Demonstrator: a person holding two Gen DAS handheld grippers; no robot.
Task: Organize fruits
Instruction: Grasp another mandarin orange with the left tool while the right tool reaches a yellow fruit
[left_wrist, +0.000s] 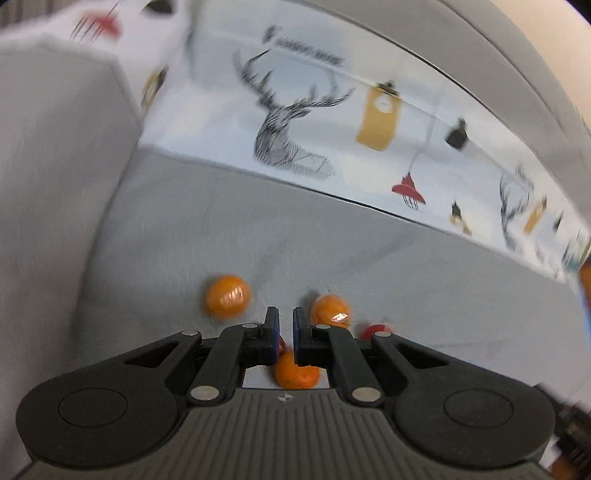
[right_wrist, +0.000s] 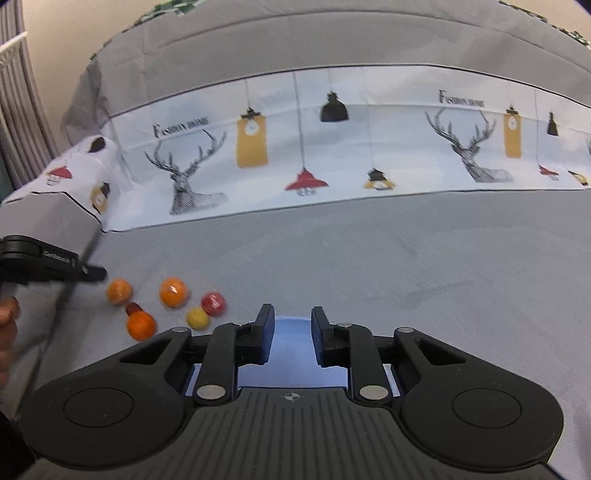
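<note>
left gripper (left_wrist: 286, 319): closed, empty | right gripper (right_wrist: 293, 318): closed on blue rim | fruits (right_wrist: 173, 292): round, axis unclear

My left fingers (left_wrist: 275, 328) hide part of one orange fruit (left_wrist: 295, 373) and most of a red one (left_wrist: 376, 330), and a blue thing (right_wrist: 291, 339) lies mostly hidden under my right fingers (right_wrist: 266, 332).

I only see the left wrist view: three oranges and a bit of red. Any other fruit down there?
Observer: Yes, a yellow fruit lies right beside the red one.
Operator: Where is the right gripper?
Observer: The right gripper is to the right of the fruit, with a blue object between its fingers.
</note>
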